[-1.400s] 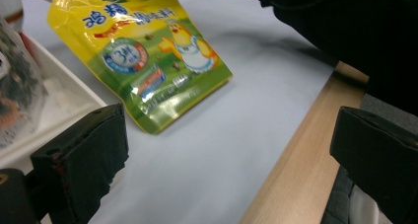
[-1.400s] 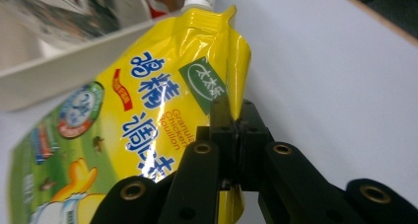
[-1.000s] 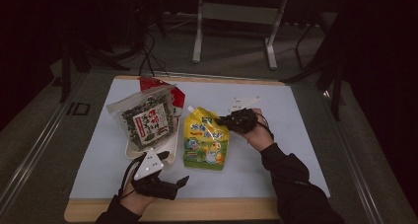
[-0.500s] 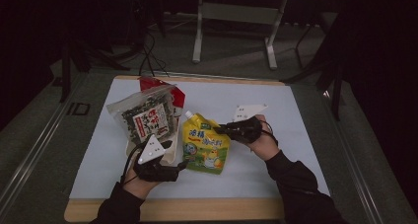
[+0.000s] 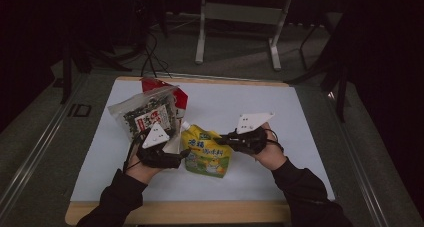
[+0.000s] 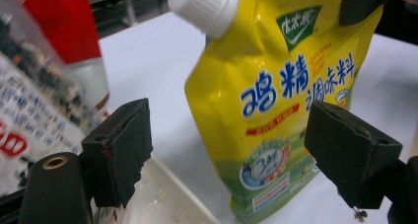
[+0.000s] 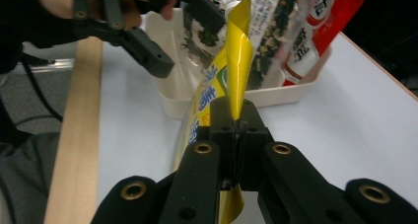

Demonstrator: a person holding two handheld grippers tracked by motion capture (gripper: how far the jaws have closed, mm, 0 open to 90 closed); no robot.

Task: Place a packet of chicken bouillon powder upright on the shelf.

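From above, your right gripper pinches the yellow pouch upright on the counter, beside the white tray. Your left gripper view shows its jaws, just closing somewhat, apart around the pouch without touching. Your right gripper view shows jaws clamped on the pouch's edge.

Dragged yellow spout pouch lower-left in frame with my right gripper; left gripper moved up beside it, jaws just narrowed.
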